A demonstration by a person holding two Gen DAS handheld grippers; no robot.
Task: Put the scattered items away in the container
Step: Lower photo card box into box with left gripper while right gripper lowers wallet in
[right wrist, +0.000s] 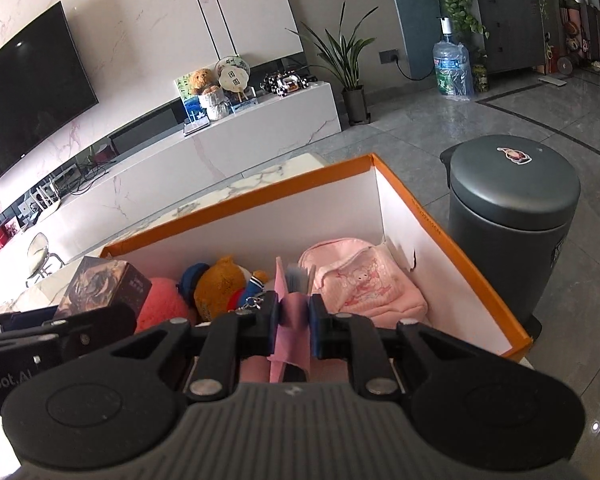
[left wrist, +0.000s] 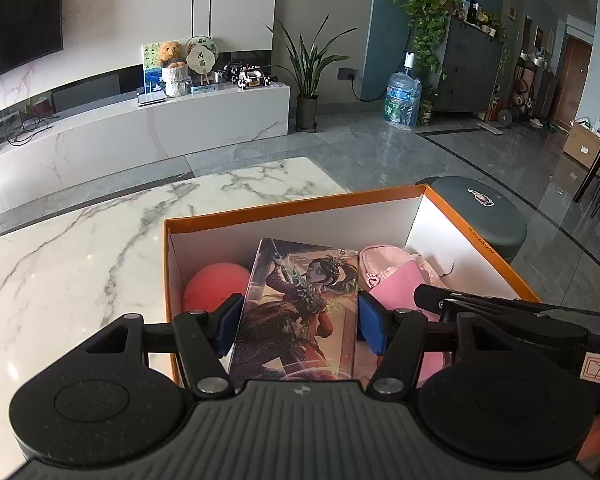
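Observation:
An orange-rimmed box [left wrist: 284, 206] with white inner walls stands on the marble table [left wrist: 80, 248]. My left gripper [left wrist: 296, 326] is shut on an illustrated card box [left wrist: 300, 304] and holds it over the container. My right gripper [right wrist: 294, 320] is shut on a pink wallet [right wrist: 292, 312] above the container [right wrist: 456, 248]. Inside lie a red ball [left wrist: 214, 284], a pink pouch [right wrist: 364, 284] and a brown plush toy [right wrist: 220, 284]. The card box also shows at the left in the right wrist view [right wrist: 104, 284].
A dark grey bin [right wrist: 512, 208] stands on the floor right of the table. A white TV bench [left wrist: 140, 128] with ornaments, a potted plant [left wrist: 310, 76] and a water bottle [left wrist: 402, 96] stand beyond.

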